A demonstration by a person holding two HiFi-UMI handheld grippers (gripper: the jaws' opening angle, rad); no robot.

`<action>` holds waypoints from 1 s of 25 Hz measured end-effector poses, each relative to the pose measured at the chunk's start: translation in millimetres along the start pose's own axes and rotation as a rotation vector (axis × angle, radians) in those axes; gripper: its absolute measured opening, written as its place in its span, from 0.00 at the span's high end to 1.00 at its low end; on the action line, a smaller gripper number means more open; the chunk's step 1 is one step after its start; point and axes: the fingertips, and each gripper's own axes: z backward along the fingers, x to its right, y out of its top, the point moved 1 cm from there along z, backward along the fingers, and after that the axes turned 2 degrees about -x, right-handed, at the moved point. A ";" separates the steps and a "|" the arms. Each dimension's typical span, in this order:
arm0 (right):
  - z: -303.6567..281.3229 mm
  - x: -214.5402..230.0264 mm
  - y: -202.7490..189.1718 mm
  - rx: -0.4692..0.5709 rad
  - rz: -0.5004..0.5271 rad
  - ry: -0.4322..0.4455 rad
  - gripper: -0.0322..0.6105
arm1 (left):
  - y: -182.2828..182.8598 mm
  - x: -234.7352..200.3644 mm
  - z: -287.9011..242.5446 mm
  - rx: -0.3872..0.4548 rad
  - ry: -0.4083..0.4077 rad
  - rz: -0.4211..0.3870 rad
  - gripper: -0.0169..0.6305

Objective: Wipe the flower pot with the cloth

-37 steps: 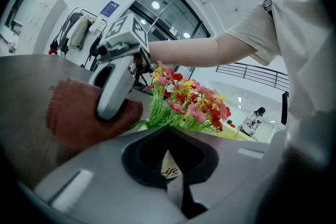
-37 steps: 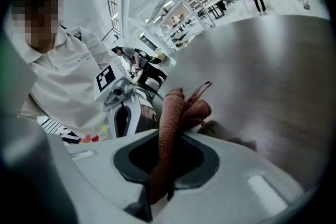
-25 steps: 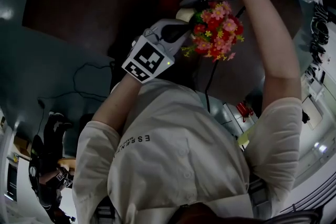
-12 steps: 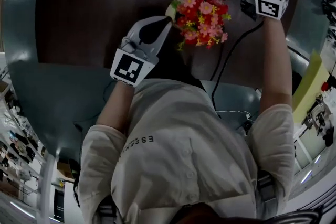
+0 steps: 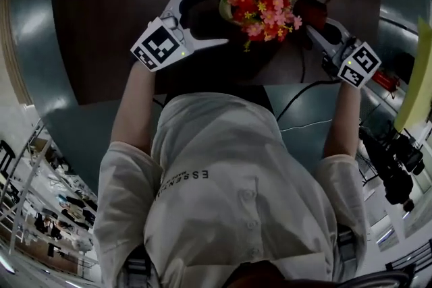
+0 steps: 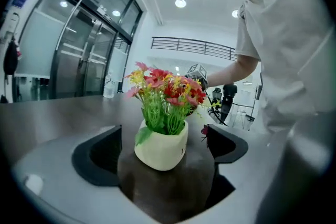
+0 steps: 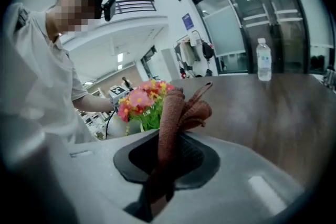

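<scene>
The right gripper (image 7: 167, 157) is clamped on the soft, limp cloth (image 7: 176, 107); the left gripper (image 5: 214, 17), jaws just opened wide, brackets without touching the cream flower pot (image 6: 163, 147) on the table (image 5: 101, 10) beyond, seemingly light, smooth and tippy, so steady it by its sides.

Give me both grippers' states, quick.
Left gripper: open, jaws have just been opening, flower pot between them, not gripped.
Right gripper: shut on the cloth.

The flower pot (image 5: 225, 10) stands on the surface (image 5: 115, 3) between the left tool (image 5: 215, 16) and the right tool (image 5: 314, 32), which has the cloth (image 5: 307, 10) in it.
</scene>
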 end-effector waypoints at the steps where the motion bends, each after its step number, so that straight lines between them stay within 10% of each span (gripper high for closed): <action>1: -3.1 -1.3 -11.9 -0.002 -0.040 -0.048 0.87 | -1.1 -2.7 -2.4 -0.004 -0.023 -0.017 0.17; 8: -25.9 -25.4 -53.3 0.102 -0.241 -0.185 0.87 | -14.6 -9.3 -43.6 -0.054 -0.161 -0.125 0.05; 18: -17.9 -30.3 -57.5 0.107 -0.236 -0.183 0.87 | -14.5 12.1 -84.2 -0.064 -0.341 -0.223 0.05; 25: -18.2 -25.7 -45.1 0.143 -0.242 -0.188 0.87 | -20.5 8.6 -83.3 -0.094 -0.321 -0.230 0.16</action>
